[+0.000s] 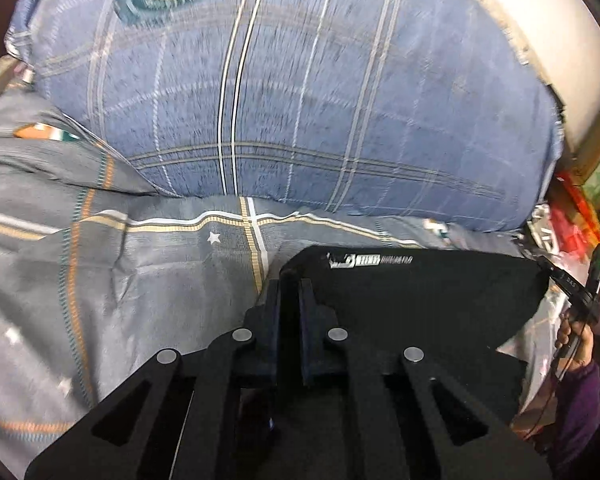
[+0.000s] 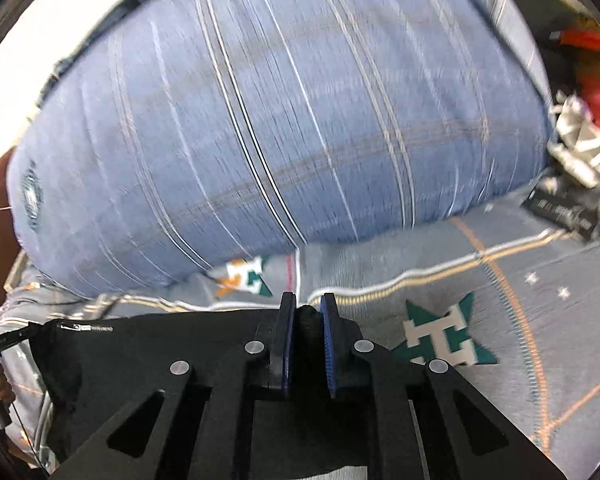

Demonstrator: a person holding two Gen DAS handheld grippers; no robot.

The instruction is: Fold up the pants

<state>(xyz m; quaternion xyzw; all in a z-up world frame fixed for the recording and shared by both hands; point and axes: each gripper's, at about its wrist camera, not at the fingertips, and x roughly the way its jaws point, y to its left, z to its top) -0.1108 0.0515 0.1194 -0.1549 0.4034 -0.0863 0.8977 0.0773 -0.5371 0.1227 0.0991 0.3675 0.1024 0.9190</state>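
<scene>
The black pants (image 1: 420, 304) lie stretched over a grey patterned bedsheet (image 1: 140, 272). A small silver label (image 1: 368, 260) shows near their far edge. My left gripper (image 1: 290, 284) is shut on the pants' left corner. In the right wrist view the pants (image 2: 160, 352) spread to the left, and my right gripper (image 2: 308, 308) is shut on a bunched fold of their right corner. Both grippers hold the cloth just above the sheet. The rest of the pants is hidden under the grippers' bodies.
A large blue plaid pillow (image 1: 300, 100) fills the bed just beyond the pants, and it also shows in the right wrist view (image 2: 280, 120). Red and white clutter (image 1: 572, 216) lies past the bed's right side. The other hand (image 1: 576, 340) shows at far right.
</scene>
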